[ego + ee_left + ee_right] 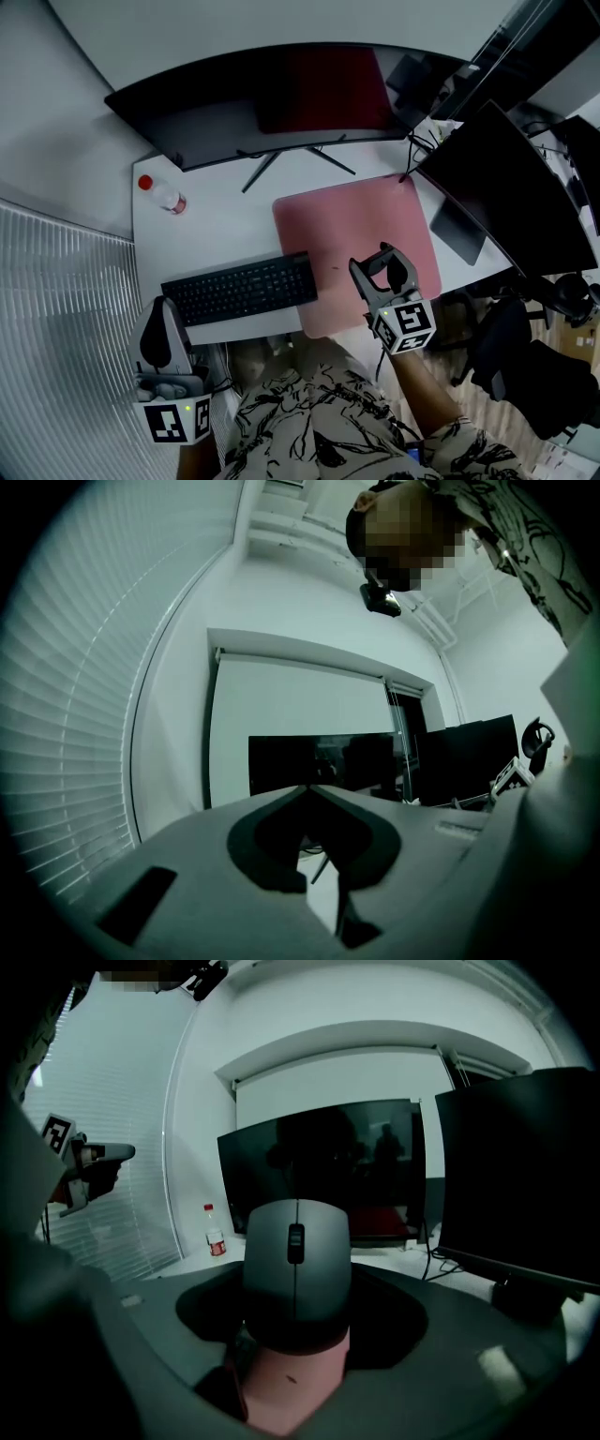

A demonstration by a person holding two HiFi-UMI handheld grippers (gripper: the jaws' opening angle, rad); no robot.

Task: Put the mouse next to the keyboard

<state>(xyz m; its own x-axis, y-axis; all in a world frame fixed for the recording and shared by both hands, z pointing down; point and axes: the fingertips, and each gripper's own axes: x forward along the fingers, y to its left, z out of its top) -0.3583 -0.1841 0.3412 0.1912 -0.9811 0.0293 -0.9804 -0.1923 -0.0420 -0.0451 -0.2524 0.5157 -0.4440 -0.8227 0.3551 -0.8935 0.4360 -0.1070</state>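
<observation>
A grey mouse point(296, 1265) with a scroll wheel fills the gap between the jaws of my right gripper point(296, 1335), which is shut on its sides. In the head view that gripper point(382, 274) hangs over the front right part of the pink desk mat point(347, 230), with the mouse point(397, 273) dark between its jaws. The black keyboard point(241, 289) lies to the left of the mat, near the desk's front edge. My left gripper point(162, 339) is off the desk's front left corner, pointing up and away, its jaws closed tip to tip point(307, 791) with nothing in them.
A wide curved monitor point(253, 98) stands at the back of the white desk point(211, 234), and a second dark screen point(511, 183) stands at the right. A small bottle with a red cap point(167, 197) is at the back left. An office chair point(525, 366) is at the lower right.
</observation>
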